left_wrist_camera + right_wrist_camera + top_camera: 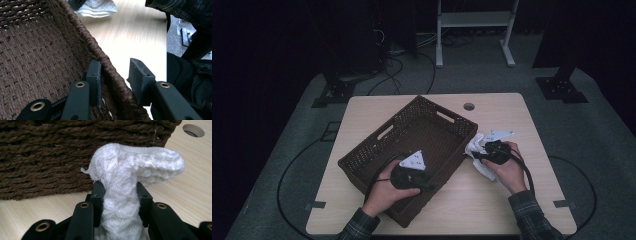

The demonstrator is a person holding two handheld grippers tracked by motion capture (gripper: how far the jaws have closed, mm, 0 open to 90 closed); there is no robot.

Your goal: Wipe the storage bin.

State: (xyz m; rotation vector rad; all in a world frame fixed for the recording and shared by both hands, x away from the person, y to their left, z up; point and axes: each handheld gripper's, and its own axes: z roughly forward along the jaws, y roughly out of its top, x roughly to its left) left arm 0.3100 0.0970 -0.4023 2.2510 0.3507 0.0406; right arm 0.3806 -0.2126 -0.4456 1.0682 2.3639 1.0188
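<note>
1. Gripping a white knitted cloth (pixel 120 195), the right tongs (pixel 119 192) are squeezing a bunched fold of it between both pads; the fabric is bulging out above the jaws in a rounded lobe.
2. In the high view the right tongs (pixel 478 155) are sitting just off the right wall of the basket (pixel 362 155), with the cloth (pixel 476 145) lying crumpled on the tabletop (pixel 502 210) beside that wall. Whether the cloth is touching the wicker, I cannot tell.
3. The basket is a dark brown woven one, rectangular, lying at an angle across the tabletop, with handle slots in its end walls. In the right gripper view its woven wall (pixel 50 157) is standing close behind the cloth.
4. The left tongs (pixel 115 75) are straddling the basket rim (pixel 105 60): one jaw is sitting inside against the wall, the other is standing outside over the tabletop with a visible gap to the wicker. Jaws are reading as open, not clamped on the rim.
5. In the high view the left tongs (pixel 427 184) are reaching over the near right wall of the basket.
6. A round cable hole (pixel 469 106) is showing in the tabletop near its far edge.
</note>
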